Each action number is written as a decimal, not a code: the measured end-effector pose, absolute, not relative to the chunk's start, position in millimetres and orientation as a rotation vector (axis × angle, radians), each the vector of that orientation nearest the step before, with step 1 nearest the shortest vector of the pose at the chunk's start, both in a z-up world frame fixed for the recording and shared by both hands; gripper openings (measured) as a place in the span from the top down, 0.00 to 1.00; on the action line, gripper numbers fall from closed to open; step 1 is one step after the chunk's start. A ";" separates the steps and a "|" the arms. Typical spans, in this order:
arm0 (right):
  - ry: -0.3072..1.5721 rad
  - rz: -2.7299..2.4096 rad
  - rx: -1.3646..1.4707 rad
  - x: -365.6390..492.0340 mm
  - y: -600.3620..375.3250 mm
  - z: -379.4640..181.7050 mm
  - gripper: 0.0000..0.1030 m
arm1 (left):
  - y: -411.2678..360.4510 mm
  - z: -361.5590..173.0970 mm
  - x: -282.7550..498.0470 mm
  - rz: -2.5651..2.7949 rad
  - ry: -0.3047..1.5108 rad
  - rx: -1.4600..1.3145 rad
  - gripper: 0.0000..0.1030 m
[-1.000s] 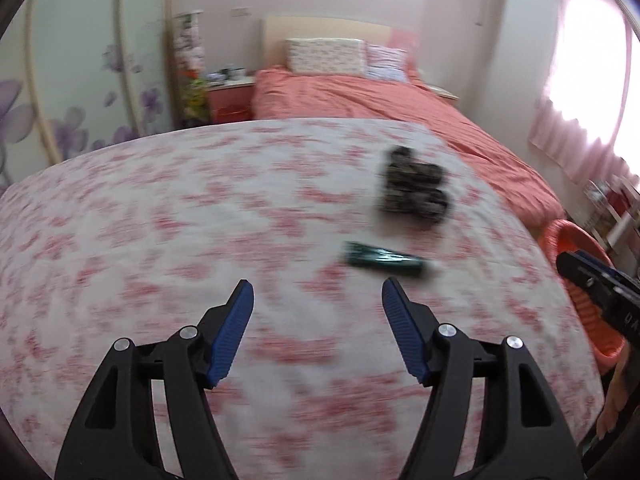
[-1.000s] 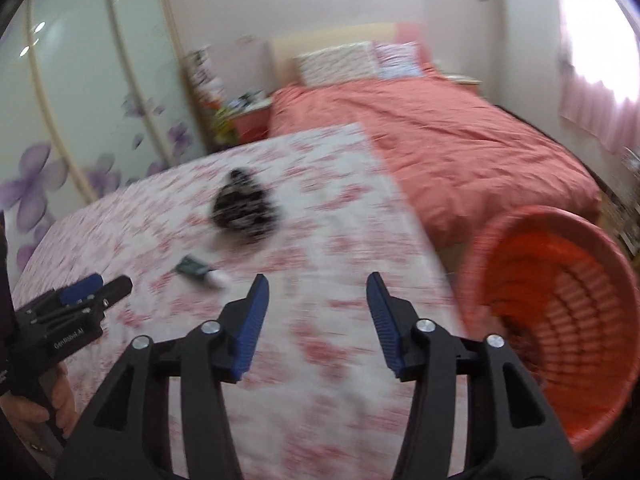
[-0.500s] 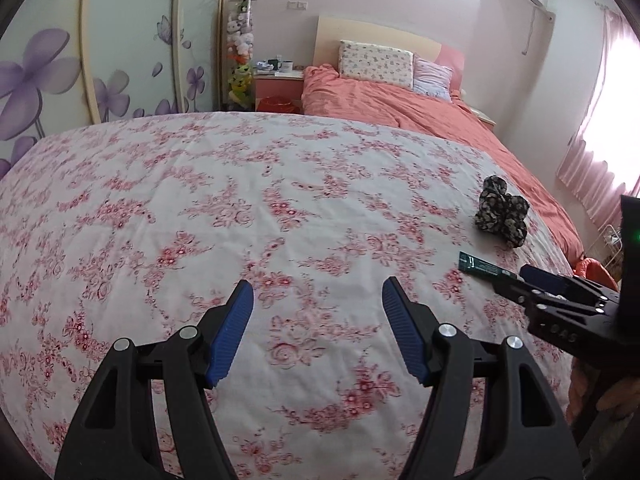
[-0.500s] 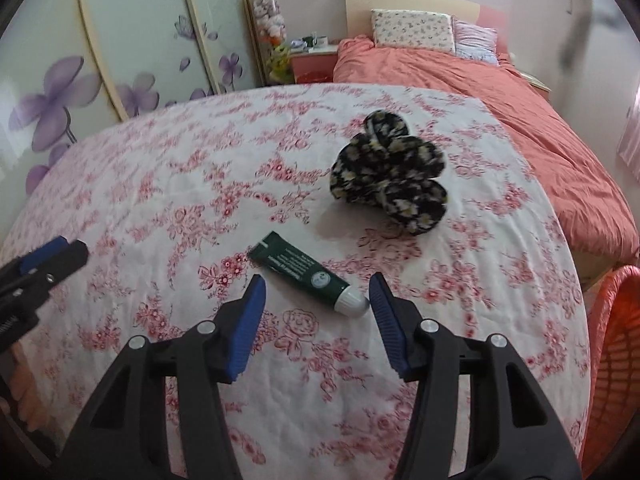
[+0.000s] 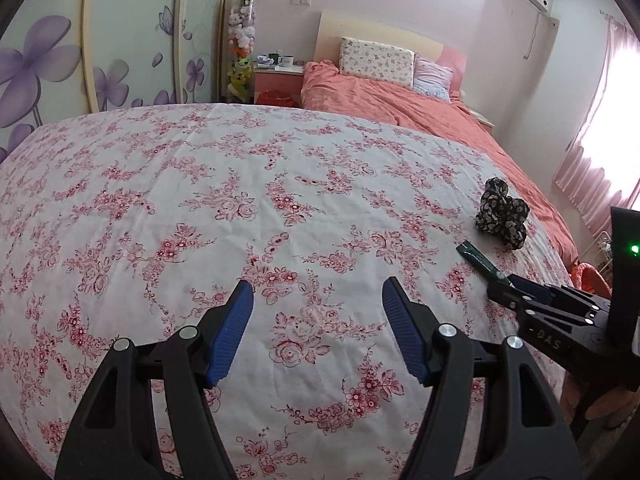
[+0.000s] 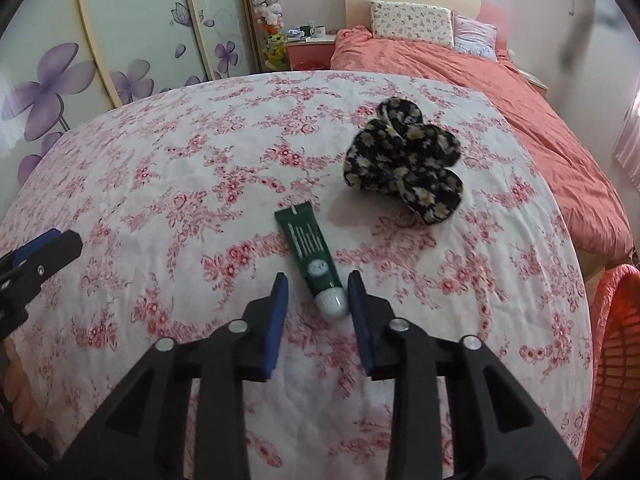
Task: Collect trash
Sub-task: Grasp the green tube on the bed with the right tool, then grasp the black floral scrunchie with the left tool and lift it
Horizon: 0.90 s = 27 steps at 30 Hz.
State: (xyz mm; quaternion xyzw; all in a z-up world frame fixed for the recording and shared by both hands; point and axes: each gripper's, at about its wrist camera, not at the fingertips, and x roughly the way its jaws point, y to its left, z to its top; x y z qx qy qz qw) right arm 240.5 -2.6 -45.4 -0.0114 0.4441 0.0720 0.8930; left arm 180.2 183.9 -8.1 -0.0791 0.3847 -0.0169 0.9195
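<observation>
Right fingers (image 6: 280, 300) flanking green tube (image 6: 310, 250) cap

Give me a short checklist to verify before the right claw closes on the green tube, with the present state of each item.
1. Right claw open: ok, jaws apart.
2. Green tube between the fingers: ok, its white cap end sits in the gap, close to the right finger.
3. Tube lies flat on the floral sheet: ok.
4. Floral fabric bundle apart from the tube: ok, not touching.
5. Left claw out of the way: ok, open and empty, far to the left.
6. Orange basket within reach: cannot tell, only its rim shows at the right edge.
</observation>
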 end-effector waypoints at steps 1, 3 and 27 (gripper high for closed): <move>0.920 0.150 -0.026 243.1 -0.5 -45.4 0.69 | 183.6 -7.8 180.3 -0.034 0.791 -0.161 0.35; 0.916 0.146 -0.041 247.4 3.6 -45.9 0.69 | 183.7 -7.5 180.8 -0.034 0.793 -0.162 0.35; 0.826 -0.023 0.100 170.5 -115.9 -30.9 0.82 | 62.0 6.0 225.9 -0.220 0.748 -0.053 0.35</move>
